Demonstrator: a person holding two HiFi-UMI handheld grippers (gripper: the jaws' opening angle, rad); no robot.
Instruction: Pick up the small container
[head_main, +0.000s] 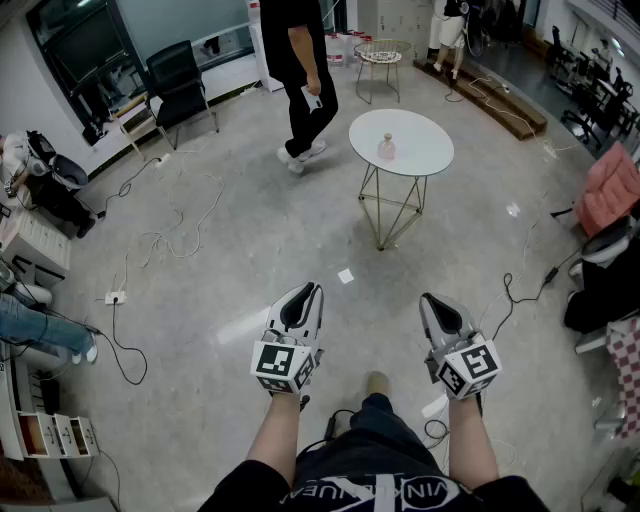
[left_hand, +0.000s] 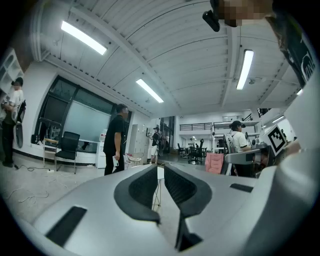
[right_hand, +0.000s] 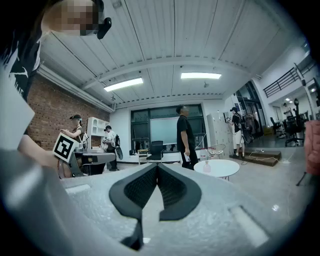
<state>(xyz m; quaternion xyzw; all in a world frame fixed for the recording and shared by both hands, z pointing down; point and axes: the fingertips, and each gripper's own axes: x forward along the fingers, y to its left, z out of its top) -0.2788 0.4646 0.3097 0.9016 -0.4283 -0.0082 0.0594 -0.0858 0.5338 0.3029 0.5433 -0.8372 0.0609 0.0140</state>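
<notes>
The small container (head_main: 386, 148) is a pale pink bottle-shaped thing standing upright near the middle of the round white table (head_main: 428, 138), well in from the rim on every side. I cannot tell what is in it. Nothing else stands on that table, which rests on thin wire legs.

Bare grey floor (head_main: 300, 240) lies open between me and the table. Loose cables (head_main: 170, 235) trail across the floor to the left, and 1 more cable (head_main: 520, 290) curls on the right. A person in black (head_main: 300, 70) stands just beyond the table's left side, with a wire chair (head_main: 382, 60) farther back.

The 2 grippers sit low and side by side, well apart from the table. The left gripper (head_main: 306, 289) has its fingers drawn together to a thin slit with nothing between them. The right gripper (head_main: 432, 299) has its fingers touching at the tips, also empty. From the right gripper view the container (right_hand: 206, 167) sits ahead and right of the fingers.
</notes>
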